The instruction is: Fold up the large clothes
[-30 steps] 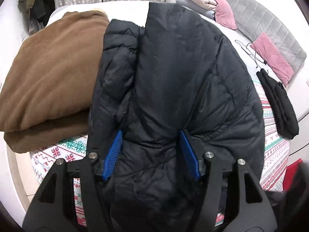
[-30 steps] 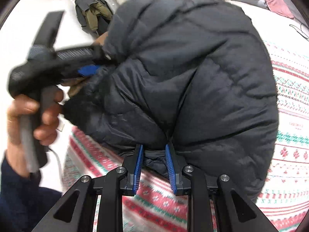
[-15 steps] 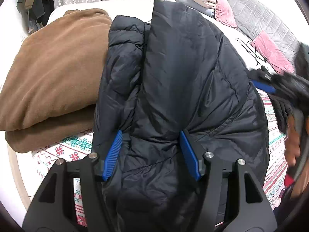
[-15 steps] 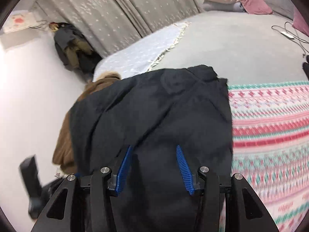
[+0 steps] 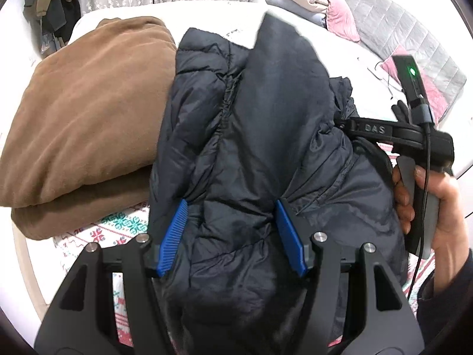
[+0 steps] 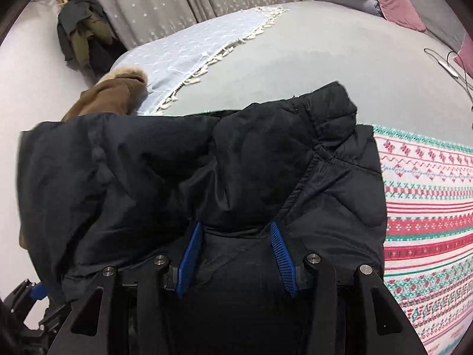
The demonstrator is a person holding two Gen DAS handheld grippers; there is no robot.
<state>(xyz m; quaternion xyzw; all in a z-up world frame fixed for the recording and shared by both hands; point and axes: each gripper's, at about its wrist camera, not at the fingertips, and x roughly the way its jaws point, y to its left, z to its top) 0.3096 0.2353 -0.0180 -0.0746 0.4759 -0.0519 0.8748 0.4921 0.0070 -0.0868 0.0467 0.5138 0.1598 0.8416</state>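
Note:
A black puffer jacket [image 5: 266, 136] lies partly folded on the bed, a flap laid over its middle. My left gripper [image 5: 232, 224] points down onto its near end. A thick bunch of fabric sits between the blue pads and puckers at both of them. In the right wrist view my right gripper [image 6: 236, 251] hovers over the jacket [image 6: 207, 171] with its jaws apart, and the fabric under them lies smooth. In the left wrist view a hand [image 5: 440, 207] holds that gripper at the jacket's right edge, its tips hidden in the fold.
A folded brown coat [image 5: 88, 118] lies left of the jacket, touching it. The patterned red and green blanket [image 6: 428, 222] covers the bed to the right. Pillows and folded items [image 5: 322, 9] sit at the far end, and clothes [image 5: 50, 6] hang at the back left.
My right gripper let go of the jacket edge it was pinching, spread its jaws and swung to the jacket's right side. The flap now lies across the jacket. The left gripper stayed put.

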